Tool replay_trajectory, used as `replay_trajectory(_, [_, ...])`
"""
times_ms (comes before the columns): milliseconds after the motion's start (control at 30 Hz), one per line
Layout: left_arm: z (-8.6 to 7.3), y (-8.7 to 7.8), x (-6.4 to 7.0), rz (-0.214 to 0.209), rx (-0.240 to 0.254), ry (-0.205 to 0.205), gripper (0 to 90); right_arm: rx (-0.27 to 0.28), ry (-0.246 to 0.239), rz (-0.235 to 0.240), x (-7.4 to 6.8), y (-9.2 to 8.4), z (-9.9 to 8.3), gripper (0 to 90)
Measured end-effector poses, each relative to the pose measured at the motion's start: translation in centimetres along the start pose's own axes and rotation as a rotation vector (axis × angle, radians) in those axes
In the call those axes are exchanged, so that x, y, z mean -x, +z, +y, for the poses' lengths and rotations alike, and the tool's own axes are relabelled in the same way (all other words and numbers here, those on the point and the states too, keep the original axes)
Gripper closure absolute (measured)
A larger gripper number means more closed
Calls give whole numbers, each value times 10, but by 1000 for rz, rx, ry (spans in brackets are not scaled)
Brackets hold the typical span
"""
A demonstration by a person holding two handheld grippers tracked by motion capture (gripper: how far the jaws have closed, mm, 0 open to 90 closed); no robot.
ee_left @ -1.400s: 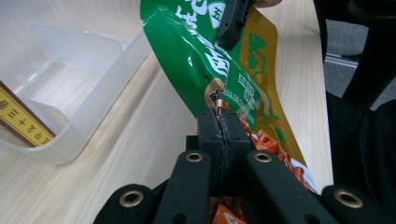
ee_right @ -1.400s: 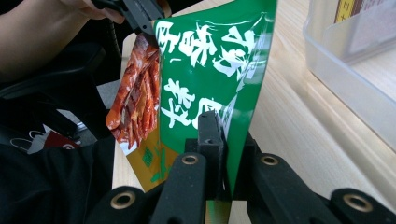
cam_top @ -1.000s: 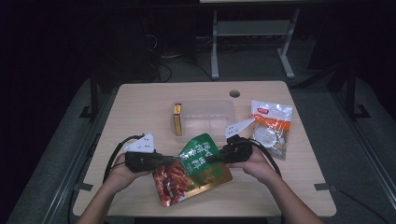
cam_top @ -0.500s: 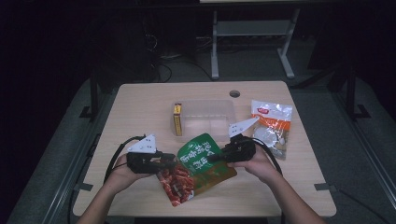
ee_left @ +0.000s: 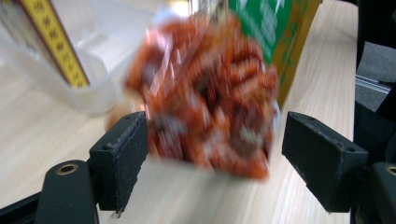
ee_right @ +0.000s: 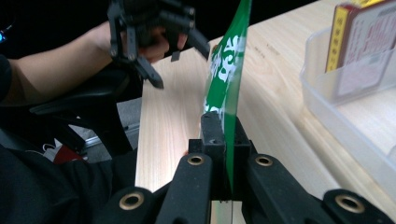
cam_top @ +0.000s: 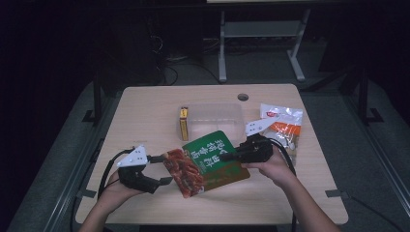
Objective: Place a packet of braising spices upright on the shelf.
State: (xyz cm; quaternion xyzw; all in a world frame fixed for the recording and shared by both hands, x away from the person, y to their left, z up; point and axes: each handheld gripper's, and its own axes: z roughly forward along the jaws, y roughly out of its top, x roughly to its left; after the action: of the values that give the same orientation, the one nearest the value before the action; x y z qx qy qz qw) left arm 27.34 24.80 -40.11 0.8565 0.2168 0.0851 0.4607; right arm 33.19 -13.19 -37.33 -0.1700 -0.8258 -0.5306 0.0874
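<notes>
A snack bag, green on top with red food shown at its lower end, hangs tilted just above the table's front middle. My right gripper is shut on its right edge; in the right gripper view the jaws pinch the thin green film at the right gripper. My left gripper sits left of the bag and its jaws have just been opening. In the left gripper view the left gripper stands wide, with the red end of the bag between the jaws, untouched.
A clear plastic container sits behind the bag, with a yellow-edged box standing at its left wall. A second snack packet lies at the right. The table's front edge is close to both hands.
The left gripper has opened, let go of the bag's red end and drawn back to the left. The right gripper keeps its grip and has lifted the bag slightly.
</notes>
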Motion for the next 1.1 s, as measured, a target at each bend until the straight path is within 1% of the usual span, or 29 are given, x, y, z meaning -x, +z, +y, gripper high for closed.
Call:
replay_trajectory(67, [-8, -1, -2, 19, 1, -13, 215, 14, -10, -12, -2, -6, 4, 900])
replay_trajectory(133, [-9, 0, -4, 22, 3, -19, 216, 20, -9, -16, -2, -9, 6, 900])
replay_trajectory(200, [-10, 1, -7, 41, 12, -20, 216, 32, -22, -35, -4, -15, 12, 900])
replay_trajectory(267, [-11, 2, -8, 40, 13, -27, 216, 33, -21, -38, -4, -18, 14, 900])
replay_trajectory(333, [-13, 4, -9, 43, 4, -29, 216, 29, -12, -58, -4, -24, 19, 900])
replay_trajectory(433, [-17, 7, -10, 52, -4, -22, 216, 27, -10, -71, -4, -28, 21, 900])
replay_trajectory(467, [-17, 7, -11, 56, -16, -6, 216, 27, -11, -78, -4, -30, 23, 900])
replay_trajectory(533, [-19, 10, -10, 63, -26, 3, 215, 29, -8, -95, -4, -33, 25, 900])
replay_trajectory(567, [-20, 11, -10, 65, -35, 6, 215, 29, -6, -104, -4, -35, 26, 900])
replay_trajectory(600, [-21, 13, -10, 66, -54, 22, 215, 32, -4, -111, -4, -36, 27, 900])
replay_trajectory(667, [-21, 16, -9, 67, -67, 28, 215, 33, 3, -120, -4, -41, 29, 900])
replay_trajectory(767, [-21, 17, -8, 68, -70, 34, 215, 36, -1, -121, -4, -44, 31, 900])
replay_trajectory(800, [-21, 18, -8, 69, -70, 30, 215, 38, 0, -125, -4, -45, 32, 900])
replay_trajectory(833, [-21, 17, -8, 71, -80, 41, 215, 39, -3, -126, -4, -46, 32, 900])
replay_trajectory(1000, [-22, 17, -9, 74, -77, 31, 215, 45, -16, -147, -5, -56, 39, 900])
replay_trajectory(1100, [-22, 17, -9, 74, -76, 32, 215, 52, -11, -157, -5, -61, 41, 900])
